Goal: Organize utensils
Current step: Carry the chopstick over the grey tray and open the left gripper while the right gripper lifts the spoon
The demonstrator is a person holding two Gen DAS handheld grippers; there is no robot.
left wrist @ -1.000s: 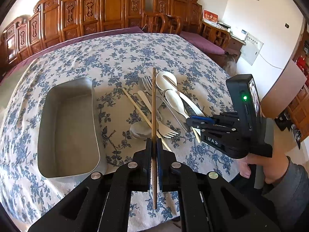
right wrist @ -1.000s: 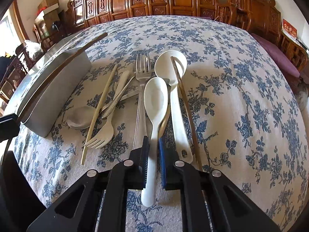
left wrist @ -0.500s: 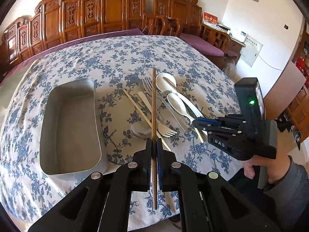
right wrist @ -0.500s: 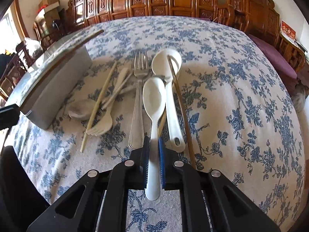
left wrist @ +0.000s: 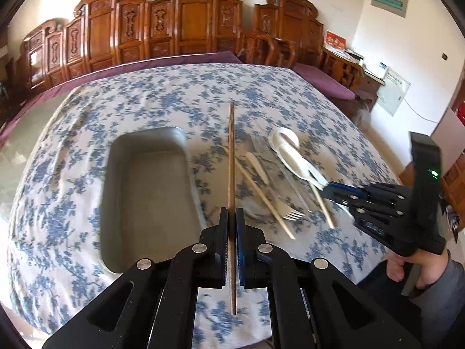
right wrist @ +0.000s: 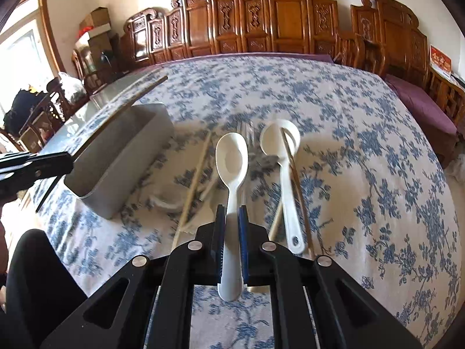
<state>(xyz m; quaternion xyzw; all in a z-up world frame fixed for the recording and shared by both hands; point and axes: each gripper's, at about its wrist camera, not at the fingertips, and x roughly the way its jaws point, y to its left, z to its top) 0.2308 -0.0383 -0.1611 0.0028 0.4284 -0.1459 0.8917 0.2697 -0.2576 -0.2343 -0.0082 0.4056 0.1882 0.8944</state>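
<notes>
My left gripper (left wrist: 231, 218) is shut on a brown chopstick (left wrist: 231, 157) and holds it in the air, just right of the grey metal tray (left wrist: 145, 186). My right gripper (right wrist: 231, 218) is shut on the handle of a white spoon (right wrist: 232, 160), lifted above the pile; it also shows in the left wrist view (left wrist: 330, 187). On the cloth lie a second white spoon (right wrist: 280, 145), a metal fork (right wrist: 245, 129), a pale chopstick (right wrist: 194, 180), a brown chopstick (right wrist: 296, 180) and a plastic fork (left wrist: 290, 212).
The table has a blue-flowered cloth (right wrist: 363, 145). The tray (right wrist: 122, 160) stands left of the pile. Carved wooden chairs (left wrist: 186, 23) line the far side. The table's near edge runs under both grippers.
My left gripper rose and shifted left with the chopstick, closer to the tray. My right gripper closed on the white spoon and lifted it off the pile.
</notes>
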